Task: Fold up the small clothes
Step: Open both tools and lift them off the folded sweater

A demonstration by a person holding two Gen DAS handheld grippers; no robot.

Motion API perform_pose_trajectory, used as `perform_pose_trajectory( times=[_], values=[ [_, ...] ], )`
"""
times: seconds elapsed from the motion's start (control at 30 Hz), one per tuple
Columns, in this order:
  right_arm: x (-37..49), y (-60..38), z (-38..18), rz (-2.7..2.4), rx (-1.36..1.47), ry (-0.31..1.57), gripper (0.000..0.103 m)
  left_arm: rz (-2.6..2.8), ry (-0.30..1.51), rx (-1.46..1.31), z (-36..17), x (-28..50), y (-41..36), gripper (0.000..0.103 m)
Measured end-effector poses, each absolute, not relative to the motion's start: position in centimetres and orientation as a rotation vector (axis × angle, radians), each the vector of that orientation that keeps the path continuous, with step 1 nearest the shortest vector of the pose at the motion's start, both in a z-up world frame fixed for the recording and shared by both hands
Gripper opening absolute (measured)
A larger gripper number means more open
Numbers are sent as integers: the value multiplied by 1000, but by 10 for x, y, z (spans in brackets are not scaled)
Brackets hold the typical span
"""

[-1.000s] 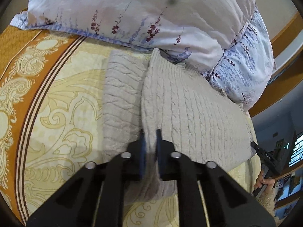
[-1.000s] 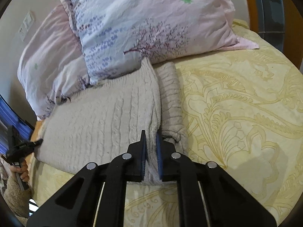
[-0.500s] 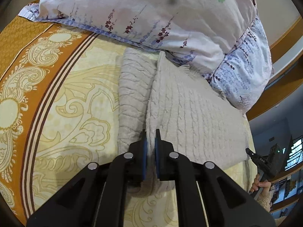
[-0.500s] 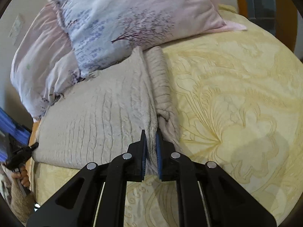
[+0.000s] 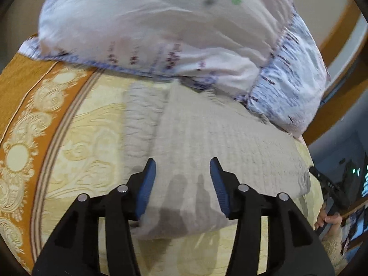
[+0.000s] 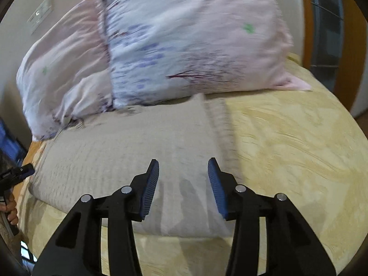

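Both sets of jaws are opening: left gripper (image 5: 182,168) and right gripper (image 6: 183,168) hover over the folded sweater (image 5: 220,147), gripping nothing. It lies on the bed (image 6: 287,151), against the pillows (image 6: 184,41).

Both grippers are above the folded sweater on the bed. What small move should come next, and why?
Probably lift both grippers clear of the sweater. The left gripper and right gripper have their jaws opening, with no fabric pinched between the pads, and the sweater lies flat on the bedspread, one side already folded over. Then the next edge can be gripped for another fold.
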State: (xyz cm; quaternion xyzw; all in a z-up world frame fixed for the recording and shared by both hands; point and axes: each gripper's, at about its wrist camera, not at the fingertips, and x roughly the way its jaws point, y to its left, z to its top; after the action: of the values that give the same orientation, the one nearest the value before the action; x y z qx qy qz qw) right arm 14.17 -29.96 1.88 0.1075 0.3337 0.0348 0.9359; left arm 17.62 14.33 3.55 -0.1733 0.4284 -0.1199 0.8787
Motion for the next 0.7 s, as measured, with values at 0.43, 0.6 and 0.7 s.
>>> perform_pose_trajectory(
  times=[0.43,0.6,0.7],
  values=[
    [167,-290,-12,59,219,788,49,-259,920,-356,14,192,129,57],
    [164,-288,-12,52,206,788,50,-276,915,-417,18,187,137,57],
    [162,-289,-8,56,231,783,57,-279,880,-526,28,180,160,58]
  ],
)
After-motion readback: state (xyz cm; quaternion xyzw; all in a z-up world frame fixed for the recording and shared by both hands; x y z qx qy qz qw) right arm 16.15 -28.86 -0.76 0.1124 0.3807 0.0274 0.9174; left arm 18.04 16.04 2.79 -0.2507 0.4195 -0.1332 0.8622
